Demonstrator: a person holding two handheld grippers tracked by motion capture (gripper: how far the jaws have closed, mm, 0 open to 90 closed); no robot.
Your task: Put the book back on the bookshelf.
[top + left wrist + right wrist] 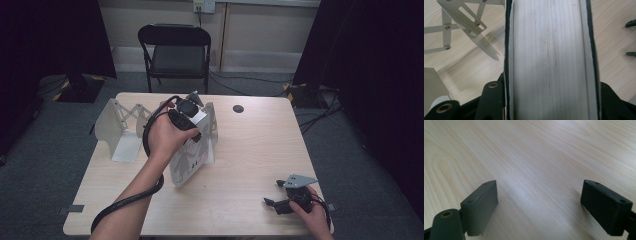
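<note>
reaching in over the table [240,165] from its near edge, the left forearm angles up toward the middle, where the left hand [167,135] wraps the left gripper [192,120] and tips it downward onto the top edge of a thick book [190,160]. that gripper's jaws are pinched on the book [549,60], one on each cover, so the left gripper view looks straight along the page block: pale grey-white paper edges with faint brownish streaks, bounded on both sides by thin dark cover lines. the book stands on its edge on the table, leaning a little, its white cover with a dark printed figure turned toward the near edge. it sits just right of a folding metal book stand [122,125], whose crossed silver struts [461,27] and flat end plates lie on the wood to the book's left, part of the stand rising right behind the book. well to the right of the book, at the table's near right corner, the right hand [312,212] rests low with the right gripper [272,192], its jaws pointing left and spread wide with nothing between them, bare pale wood [536,157] showing past the two dark pads. a black cable [125,200] loops from the left gripper back along the forearm.
</note>
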